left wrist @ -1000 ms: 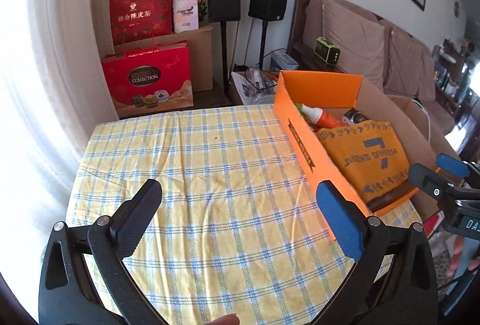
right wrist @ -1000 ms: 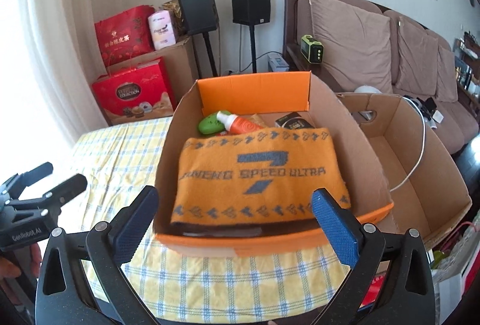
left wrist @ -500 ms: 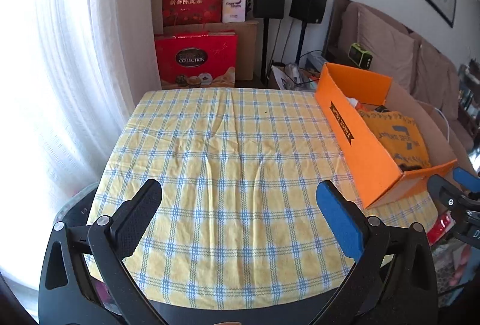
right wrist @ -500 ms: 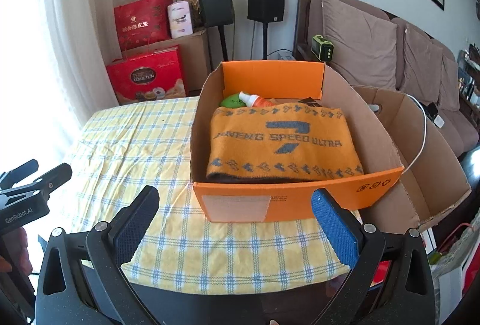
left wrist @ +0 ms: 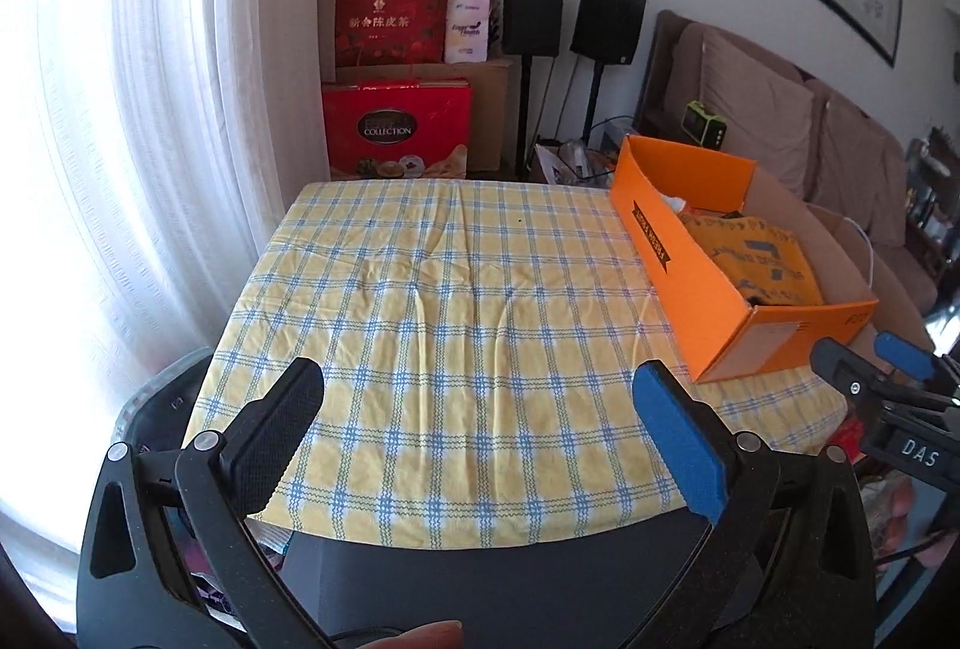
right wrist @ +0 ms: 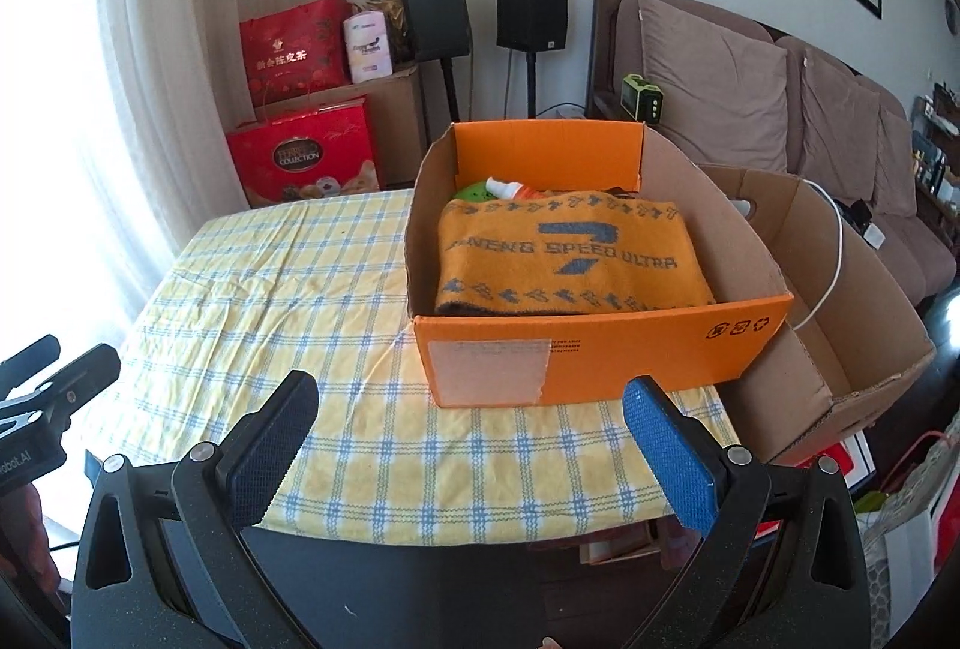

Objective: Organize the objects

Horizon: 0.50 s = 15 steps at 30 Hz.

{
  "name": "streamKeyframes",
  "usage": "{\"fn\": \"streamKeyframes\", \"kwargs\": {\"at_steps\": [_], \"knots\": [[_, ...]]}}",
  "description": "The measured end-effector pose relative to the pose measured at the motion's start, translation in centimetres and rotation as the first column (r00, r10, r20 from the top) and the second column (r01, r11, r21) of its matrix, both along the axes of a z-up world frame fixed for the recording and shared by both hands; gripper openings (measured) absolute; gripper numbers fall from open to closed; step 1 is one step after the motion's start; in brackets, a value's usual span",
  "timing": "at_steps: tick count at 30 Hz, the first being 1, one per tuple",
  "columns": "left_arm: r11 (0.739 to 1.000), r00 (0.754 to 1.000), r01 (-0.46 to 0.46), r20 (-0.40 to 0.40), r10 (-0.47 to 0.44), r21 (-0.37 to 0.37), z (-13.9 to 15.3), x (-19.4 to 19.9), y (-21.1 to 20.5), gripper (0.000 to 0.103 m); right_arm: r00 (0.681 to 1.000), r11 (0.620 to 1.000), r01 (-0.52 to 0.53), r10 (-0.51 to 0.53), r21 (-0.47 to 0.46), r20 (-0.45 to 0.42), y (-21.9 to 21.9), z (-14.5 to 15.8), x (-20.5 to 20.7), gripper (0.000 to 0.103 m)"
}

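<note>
An orange cardboard box (right wrist: 600,349) stands on the right side of a table with a yellow checked cloth (right wrist: 288,289). Inside lies a folded orange towel (right wrist: 564,259); behind it show a white-capped orange bottle (right wrist: 507,188) and a green object (right wrist: 471,191). The box also shows in the left wrist view (left wrist: 690,277). My left gripper (left wrist: 477,409) is open and empty, held back over the table's near edge. My right gripper (right wrist: 468,418) is open and empty, just in front of the box.
A larger brown cardboard box (right wrist: 840,289) stands right of the table. Red gift boxes (left wrist: 396,127), two black speakers (left wrist: 534,13) and a brown sofa (right wrist: 780,97) are behind. A white curtain (left wrist: 150,109) hangs at the left.
Both grippers have pulled back and up from the table. The box and the whole tabletop now show from farther away. Both stay open and empty.
</note>
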State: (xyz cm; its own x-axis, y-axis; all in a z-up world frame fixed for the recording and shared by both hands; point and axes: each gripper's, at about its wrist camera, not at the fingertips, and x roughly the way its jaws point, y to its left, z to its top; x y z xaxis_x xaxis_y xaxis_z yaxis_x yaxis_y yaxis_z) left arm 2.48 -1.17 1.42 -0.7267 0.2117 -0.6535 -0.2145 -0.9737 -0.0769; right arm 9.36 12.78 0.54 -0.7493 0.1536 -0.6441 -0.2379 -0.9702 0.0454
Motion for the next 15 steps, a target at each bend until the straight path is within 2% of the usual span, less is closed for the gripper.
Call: {"fn": "streamKeyframes", "kwargs": {"at_steps": [6, 15], "knots": [[1.000, 1.000, 0.008, 0.020, -0.008, -0.012, -0.3, 0.9, 0.1, 0.103, 1.000, 0.999, 0.030, -0.030, 0.023, 0.002, 0.2, 0.1, 1.1, 0.103], [1.000, 1.000, -0.001, 0.015, 0.001, -0.015, -0.4, 0.7, 0.1, 0.103, 0.999, 0.999, 0.033, -0.033, 0.004, 0.003, 0.5, -0.1, 1.1, 0.103]]}}
